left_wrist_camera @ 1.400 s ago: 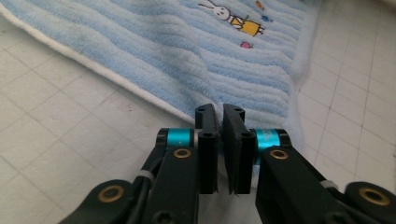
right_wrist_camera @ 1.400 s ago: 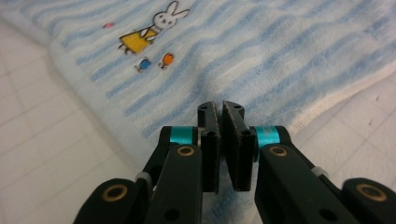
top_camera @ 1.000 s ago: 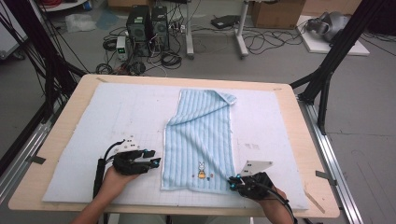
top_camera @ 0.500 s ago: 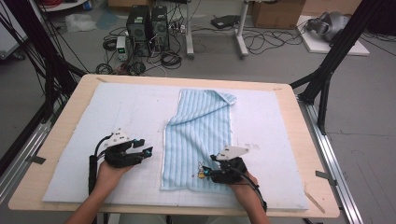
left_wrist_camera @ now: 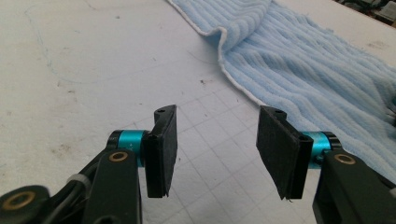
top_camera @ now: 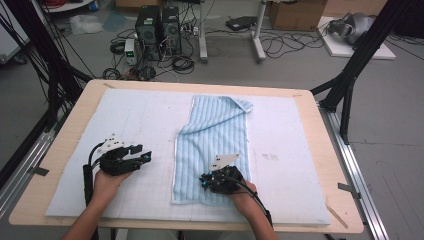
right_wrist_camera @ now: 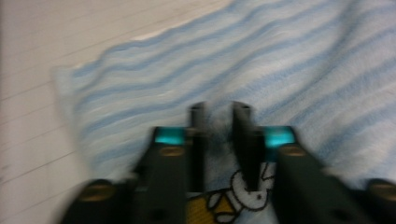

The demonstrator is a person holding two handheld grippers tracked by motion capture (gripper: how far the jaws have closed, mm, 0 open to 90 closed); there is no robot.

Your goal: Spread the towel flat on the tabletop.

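towel [top_camera: 212, 142] lies lengthwise mid-worktop [top_camera: 320, 150], striped pale blue, far corner folded over, cartoon print at the near hem. right tool [top_camera: 209, 181] has slid from the near right corner onto that hem; jaws just closing, clenched, seemingly pinching cloth. left tool [top_camera: 141, 154] released, beside the towel's left edge.
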